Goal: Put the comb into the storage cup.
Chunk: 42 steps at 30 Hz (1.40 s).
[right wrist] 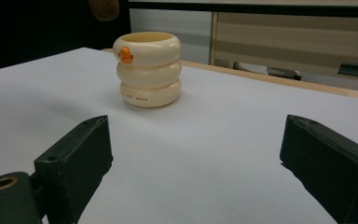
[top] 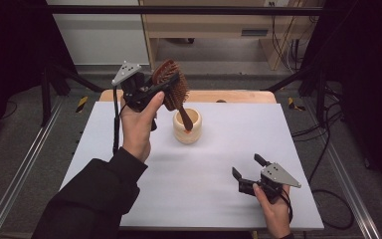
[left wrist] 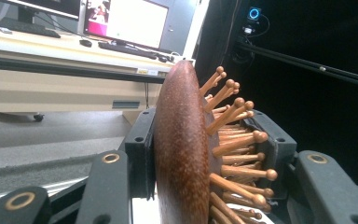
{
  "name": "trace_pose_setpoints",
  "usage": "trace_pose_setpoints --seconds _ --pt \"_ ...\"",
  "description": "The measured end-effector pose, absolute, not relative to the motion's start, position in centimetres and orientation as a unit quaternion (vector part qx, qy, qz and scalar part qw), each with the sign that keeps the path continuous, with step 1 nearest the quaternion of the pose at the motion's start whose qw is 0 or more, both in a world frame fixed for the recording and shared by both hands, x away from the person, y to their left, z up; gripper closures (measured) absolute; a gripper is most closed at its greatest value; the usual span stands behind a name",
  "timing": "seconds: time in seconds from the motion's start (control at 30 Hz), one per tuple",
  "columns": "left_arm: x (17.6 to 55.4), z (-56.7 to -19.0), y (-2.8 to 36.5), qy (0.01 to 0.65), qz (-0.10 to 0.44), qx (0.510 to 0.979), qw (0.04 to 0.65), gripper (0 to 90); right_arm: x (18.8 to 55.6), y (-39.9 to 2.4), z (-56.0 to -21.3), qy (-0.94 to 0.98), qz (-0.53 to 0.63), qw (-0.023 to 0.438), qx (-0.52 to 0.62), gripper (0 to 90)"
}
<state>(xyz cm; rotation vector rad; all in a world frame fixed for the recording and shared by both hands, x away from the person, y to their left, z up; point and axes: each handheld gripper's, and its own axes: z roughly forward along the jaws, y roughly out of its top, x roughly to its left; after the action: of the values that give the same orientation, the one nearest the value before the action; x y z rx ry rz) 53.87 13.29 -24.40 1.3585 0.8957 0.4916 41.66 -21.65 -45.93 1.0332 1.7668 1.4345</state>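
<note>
High view: overhead, facing fwd over table [top: 204, 189]. Gripper views: close, low along jaws. High and right views share cup [top: 187, 127].

Hairbrush [top: 171, 79]: dark reddish-brown wood, oval paddle head with a smooth, speckled, rounded back; the other face is set with rows of lighter wooden pins, each ending in a small ball tip. It is held off the worktop, head uppermost, tilted, its handle slanting down so that the handle end sits at or just inside the mouth of the cup; which, the high view does not settle.

Cup [top: 187, 126]: cream-coloured, shaped as three stacked rounded rings, open top, small orange mark near the rim, faint lettering on the lowest ring. It stands upright on the white worktop [top: 204, 189], near the far middle.
</note>
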Motion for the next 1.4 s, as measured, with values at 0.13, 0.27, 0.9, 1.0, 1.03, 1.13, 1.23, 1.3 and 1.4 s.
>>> trace_pose_setpoints --seconds 0.13,0.27,0.9,1.0,1.03,1.13,1.23,1.3,1.4 --pt "54.5 -24.2 13.3 0.398 0.219 0.594 0.664 49.5 41.7 -21.7 -46.0 0.671 0.544 0.314 0.393 8.8" --pt "54.8 -24.0 13.4 0.401 0.220 0.591 0.664 49.5 41.7 -21.6 -46.1 0.674 0.544 0.315 0.387 8.5" --pt "57.1 -23.4 13.5 0.419 0.207 0.579 0.668 49.4 41.7 -21.7 -46.1 0.672 0.546 0.313 0.390 7.9" --pt "57.4 -23.1 13.5 0.417 0.219 0.578 0.666 49.4 41.7 -21.7 -46.1 0.673 0.546 0.312 0.389 7.9" --pt "57.6 -23.0 13.5 0.416 0.224 0.579 0.665 49.4 41.7 -21.7 -46.1 0.674 0.546 0.313 0.388 7.9" --pt "58.0 -22.7 13.4 0.412 0.232 0.579 0.664 49.4 41.7 -21.7 -46.1 0.674 0.546 0.313 0.387 7.9" --pt "58.4 -22.7 13.3 0.409 0.238 0.582 0.661 49.3 41.7 -21.7 -46.1 0.673 0.547 0.313 0.387 7.9" --pt "58.6 -22.8 13.0 0.405 0.243 0.586 0.659 49.3 41.7 -21.7 -46.1 0.673 0.547 0.312 0.387 7.9" --pt "58.9 -23.1 12.6 0.401 0.252 0.592 0.651 49.3 41.7 -21.7 -46.1 0.674 0.547 0.311 0.387 7.9"
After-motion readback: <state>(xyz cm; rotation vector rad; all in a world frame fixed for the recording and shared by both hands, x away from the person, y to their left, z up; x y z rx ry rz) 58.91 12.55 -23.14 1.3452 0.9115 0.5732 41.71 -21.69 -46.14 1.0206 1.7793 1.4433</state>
